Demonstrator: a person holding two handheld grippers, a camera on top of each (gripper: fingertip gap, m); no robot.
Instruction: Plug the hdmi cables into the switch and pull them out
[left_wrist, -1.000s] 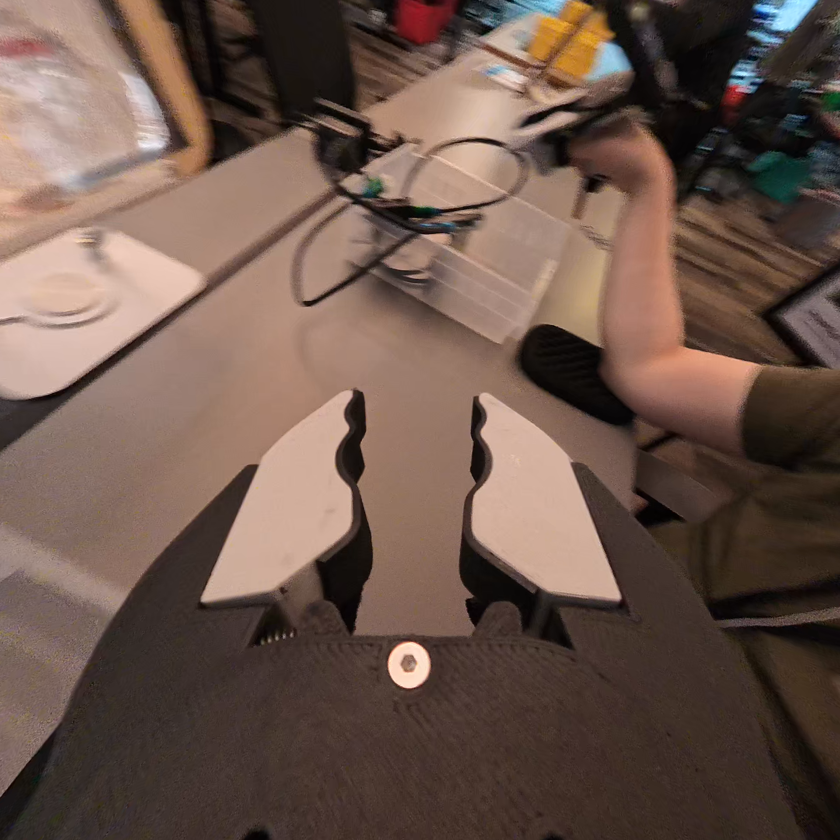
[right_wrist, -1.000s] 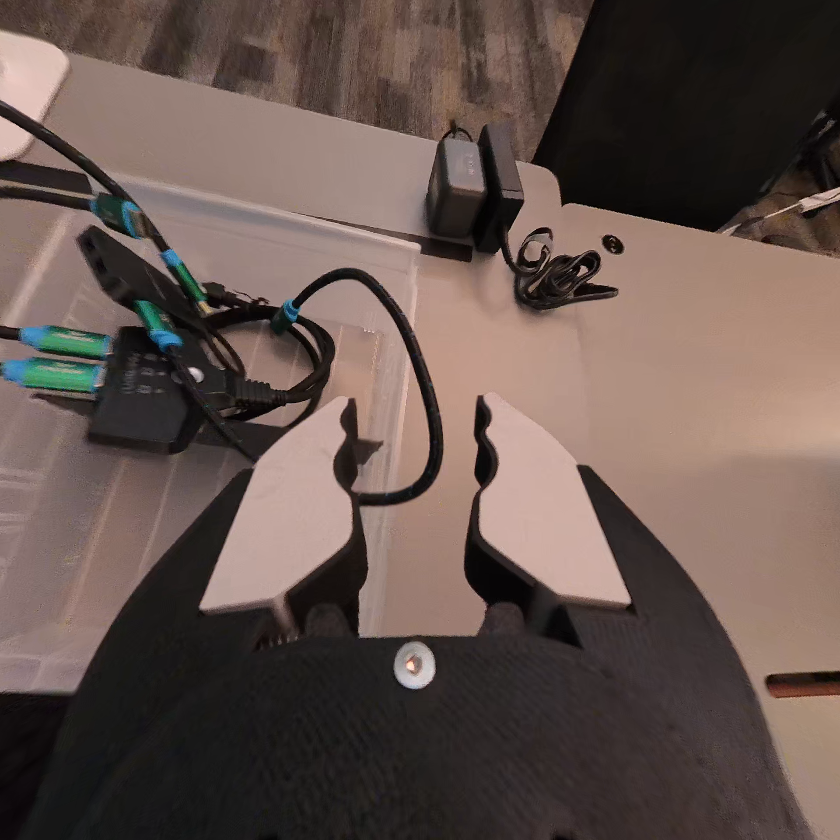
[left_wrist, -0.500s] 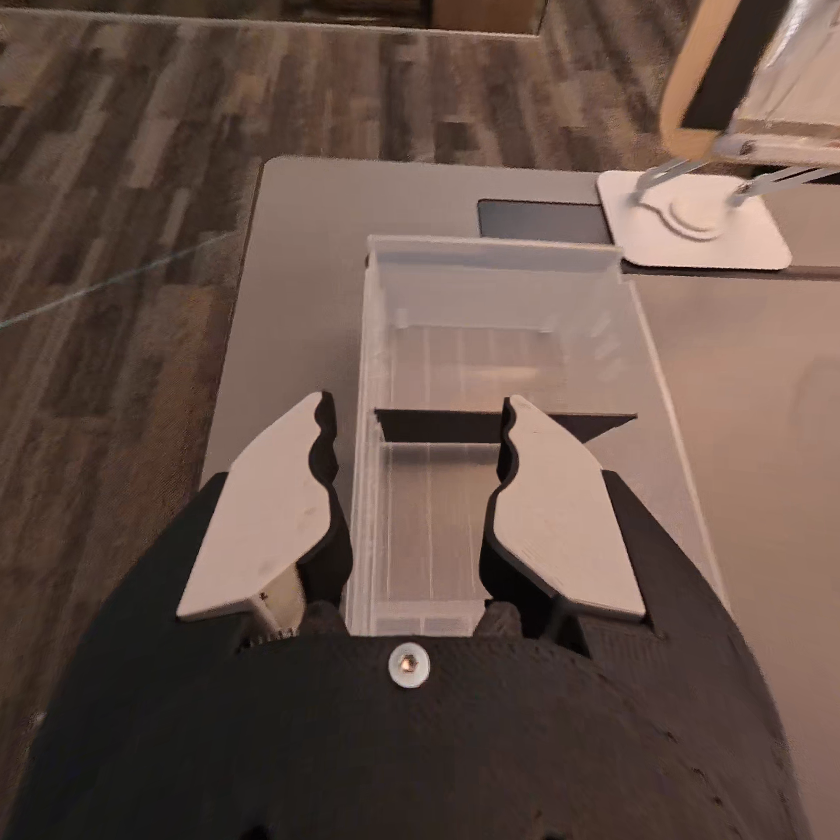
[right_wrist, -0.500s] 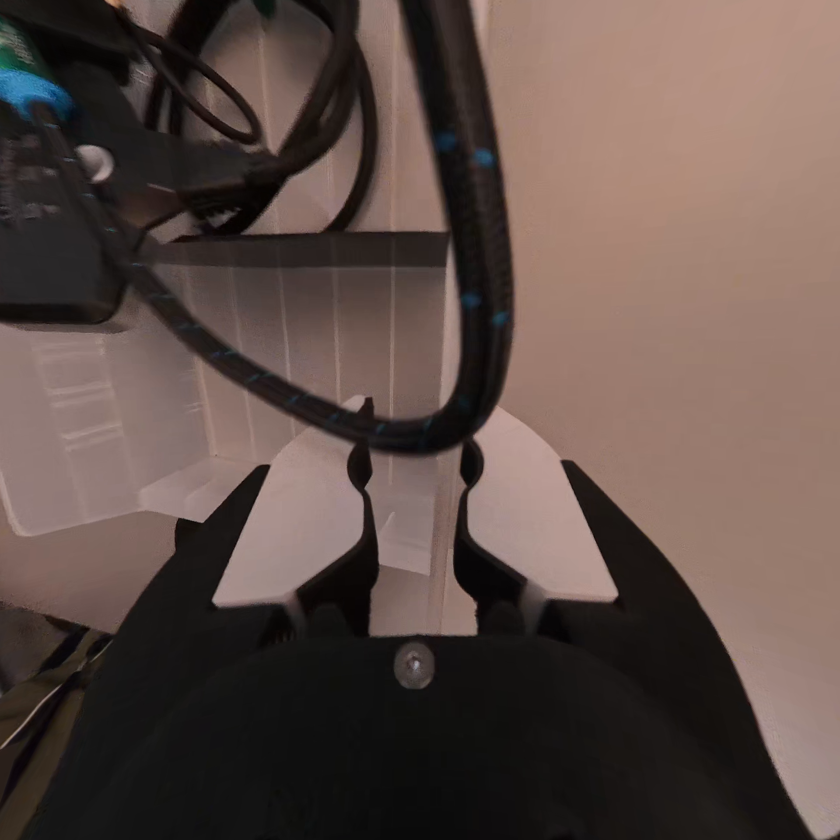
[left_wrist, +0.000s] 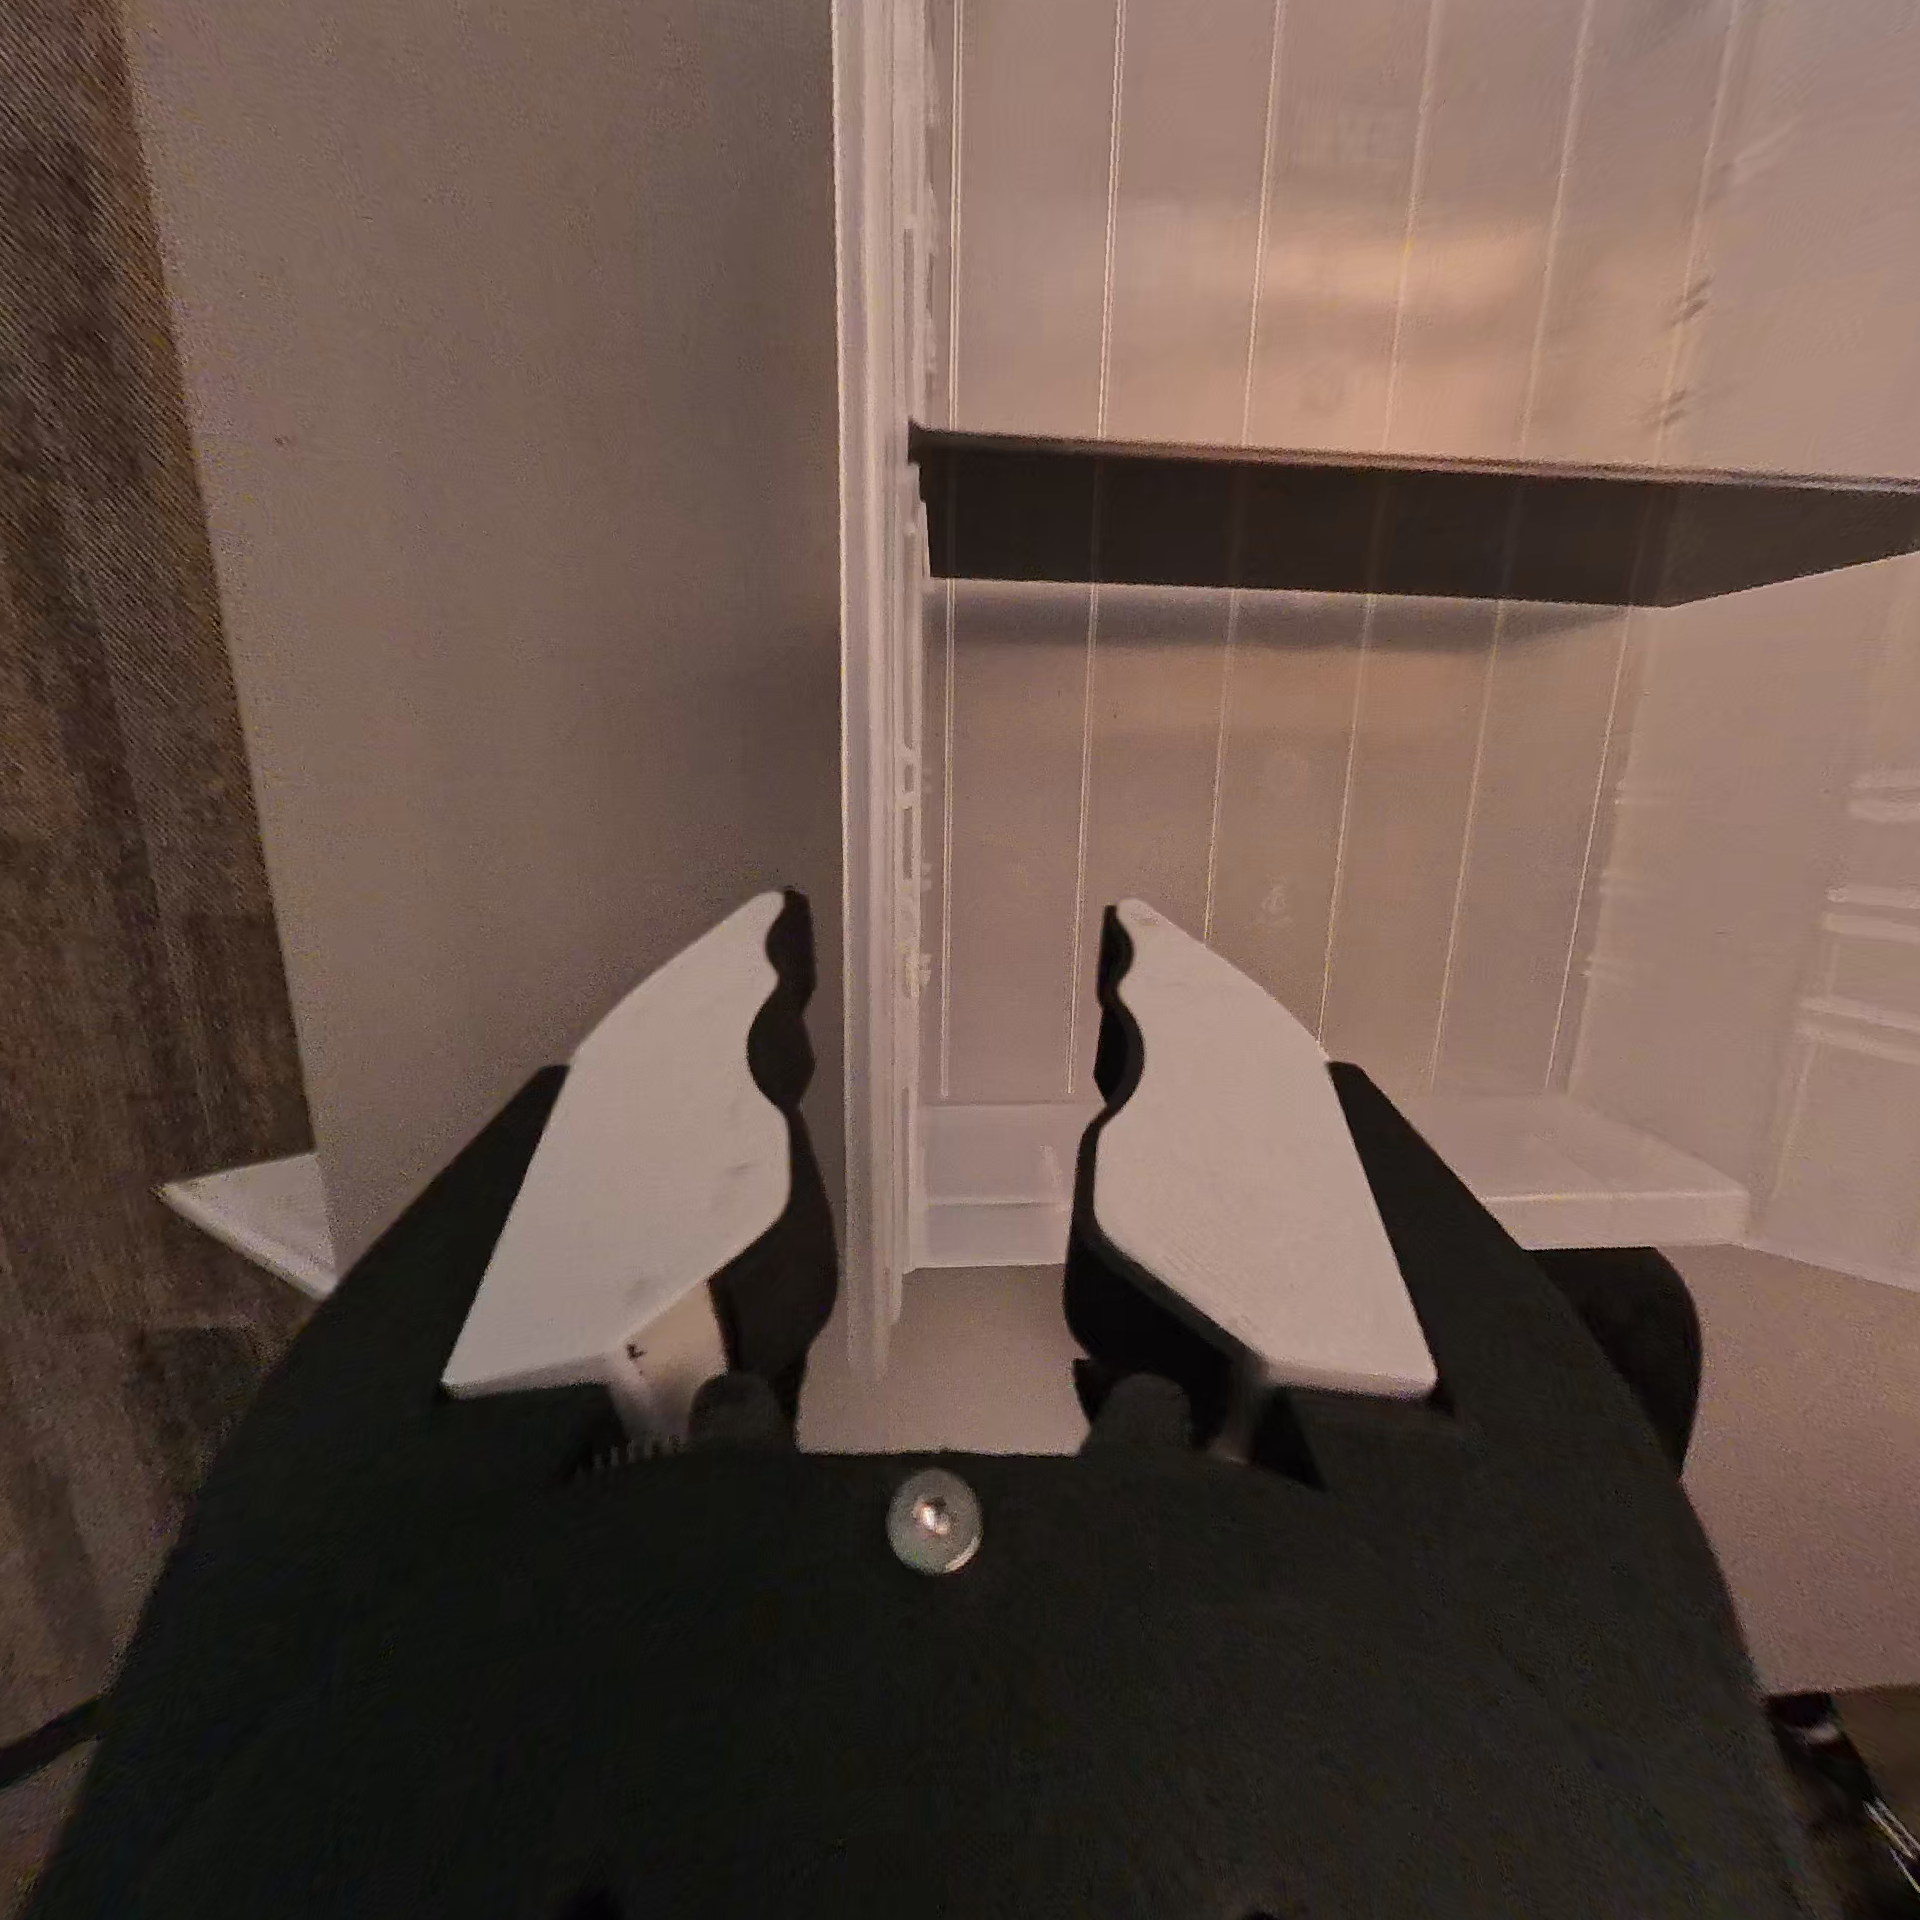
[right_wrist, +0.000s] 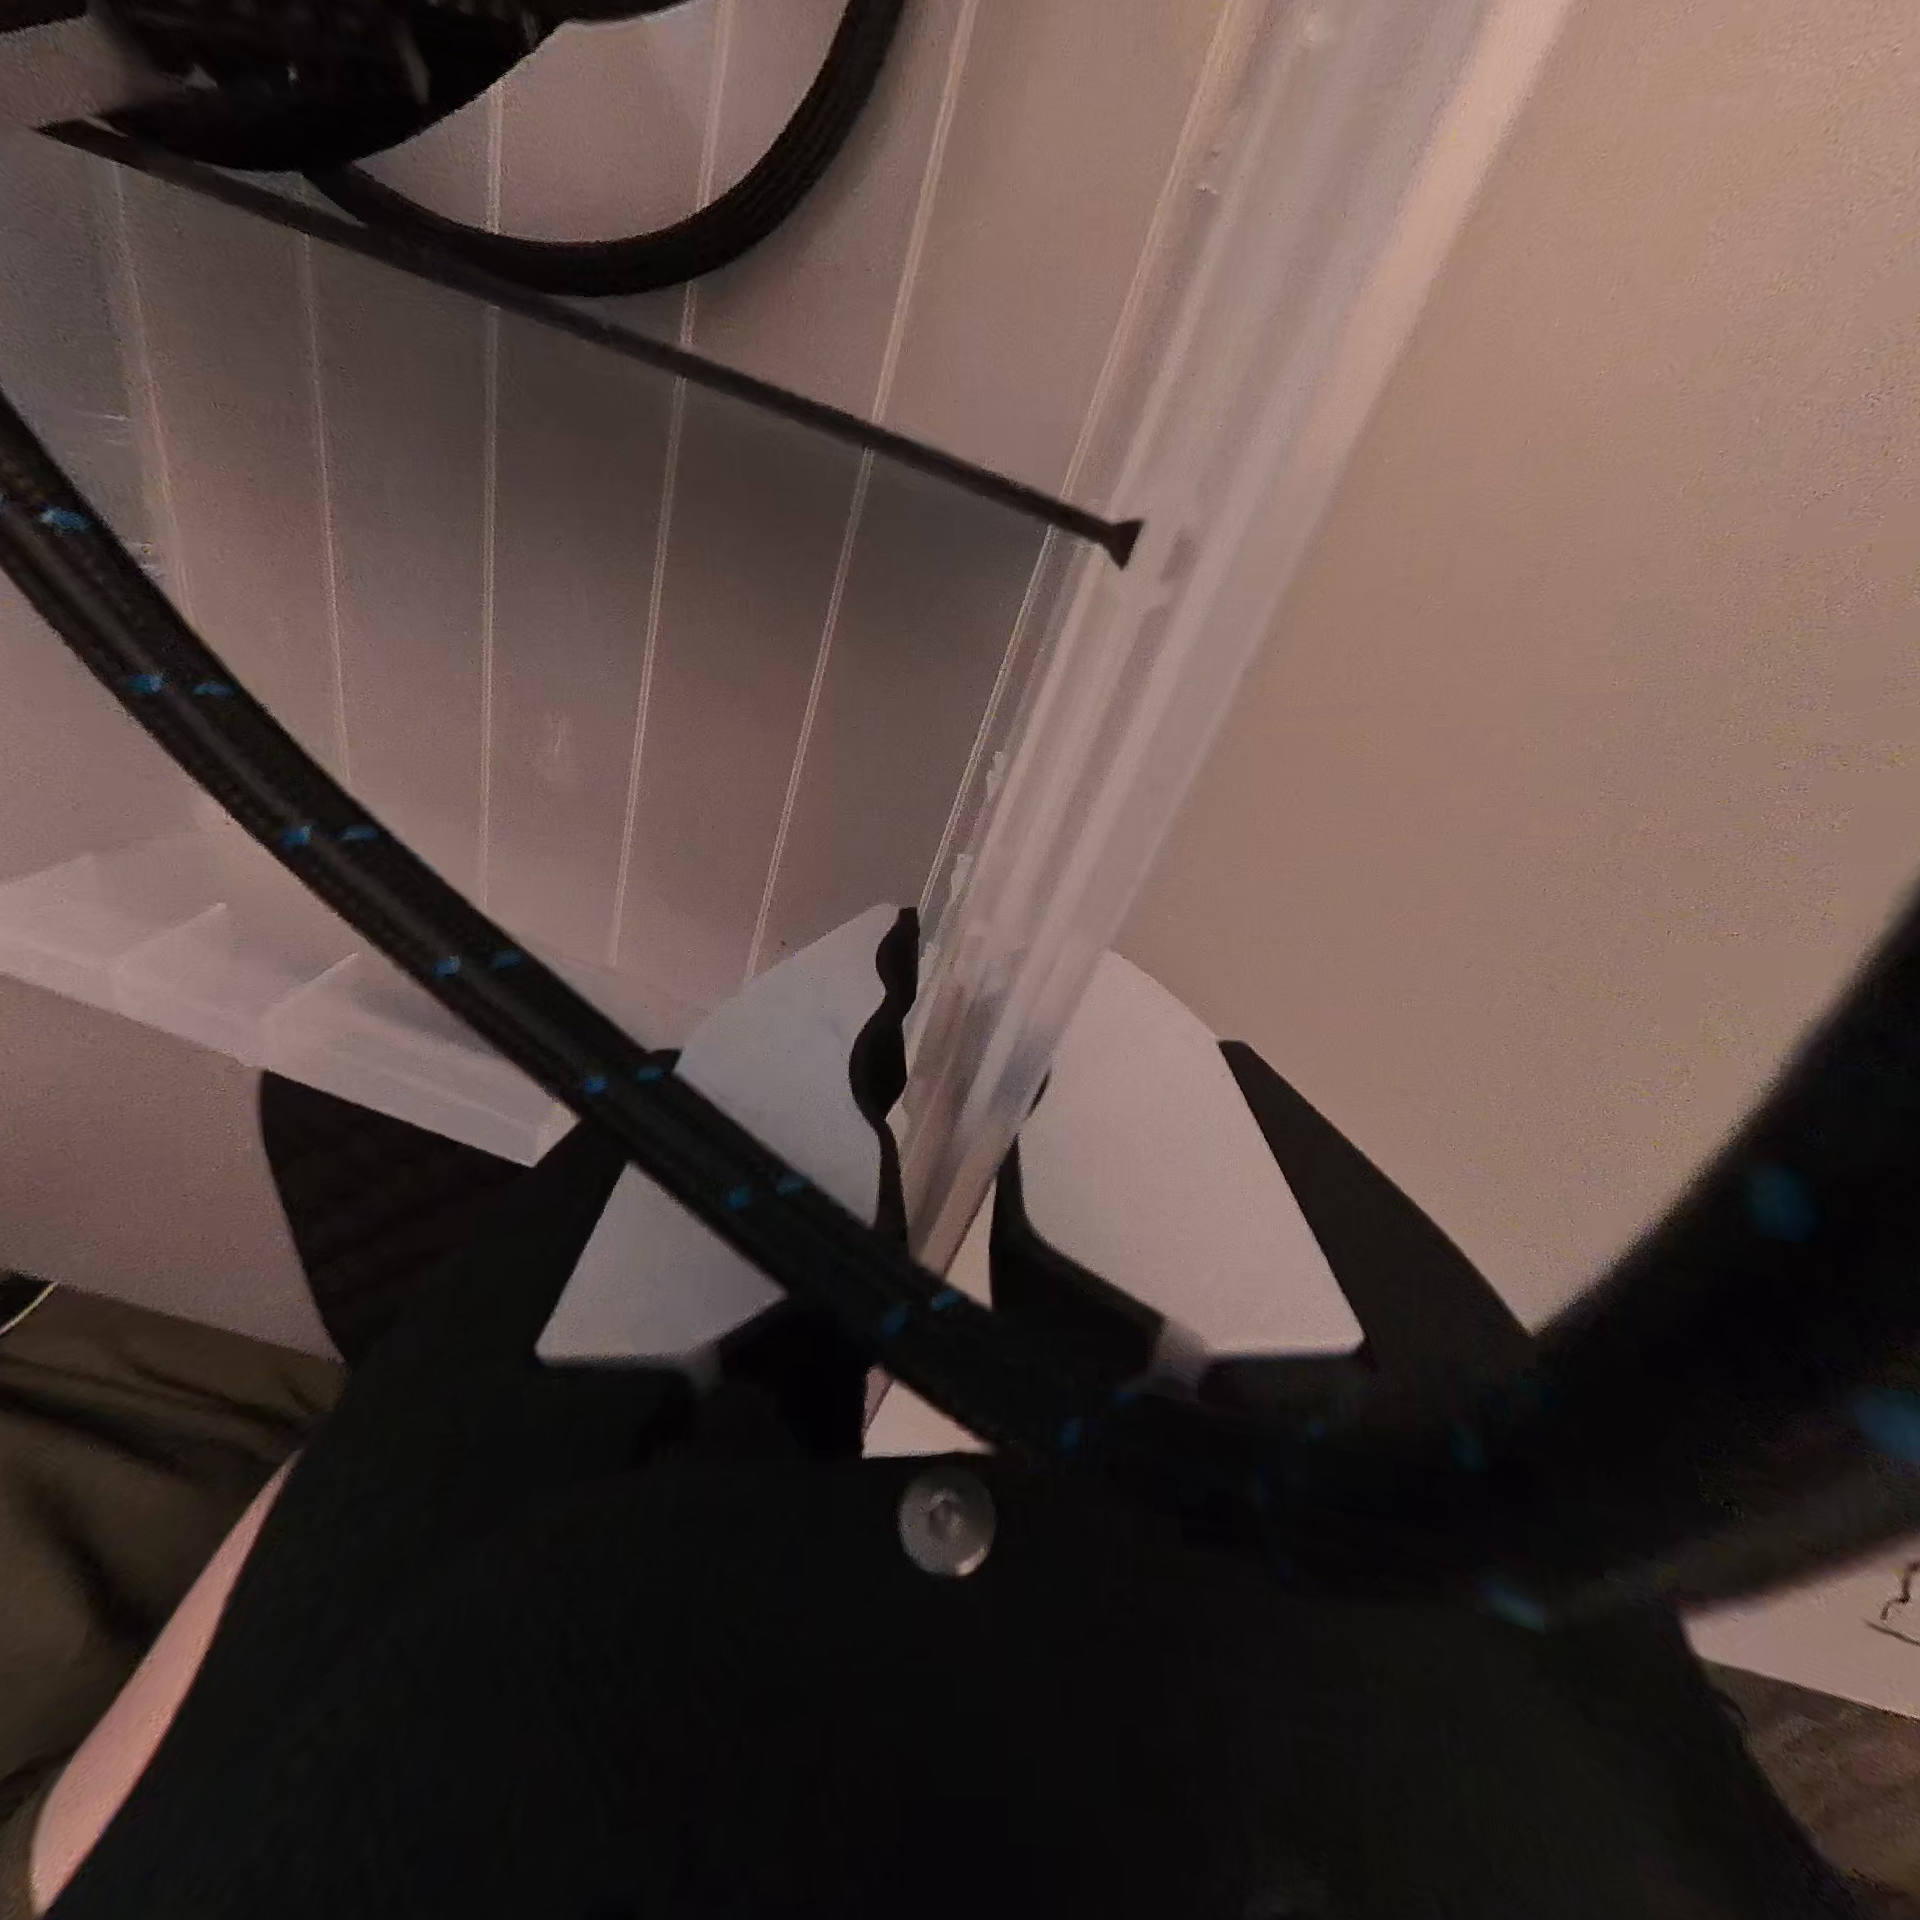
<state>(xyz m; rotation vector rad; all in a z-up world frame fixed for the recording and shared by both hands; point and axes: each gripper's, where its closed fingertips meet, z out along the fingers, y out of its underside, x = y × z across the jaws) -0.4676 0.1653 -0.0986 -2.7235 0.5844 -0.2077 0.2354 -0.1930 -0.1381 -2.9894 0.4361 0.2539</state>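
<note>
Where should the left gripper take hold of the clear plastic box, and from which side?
Its thin side wall, near the corner, from the near end: one finger outside, one inside. The wall is narrow and straight, and lies between the fingers of the open left gripper.

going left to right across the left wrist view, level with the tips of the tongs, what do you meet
wood floor → grey tabletop → left finger → clear bin wall → right finger → bin floor

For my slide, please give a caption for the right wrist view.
Right gripper straddles the clear bin's wall, a braided black cable lying across it.
</note>
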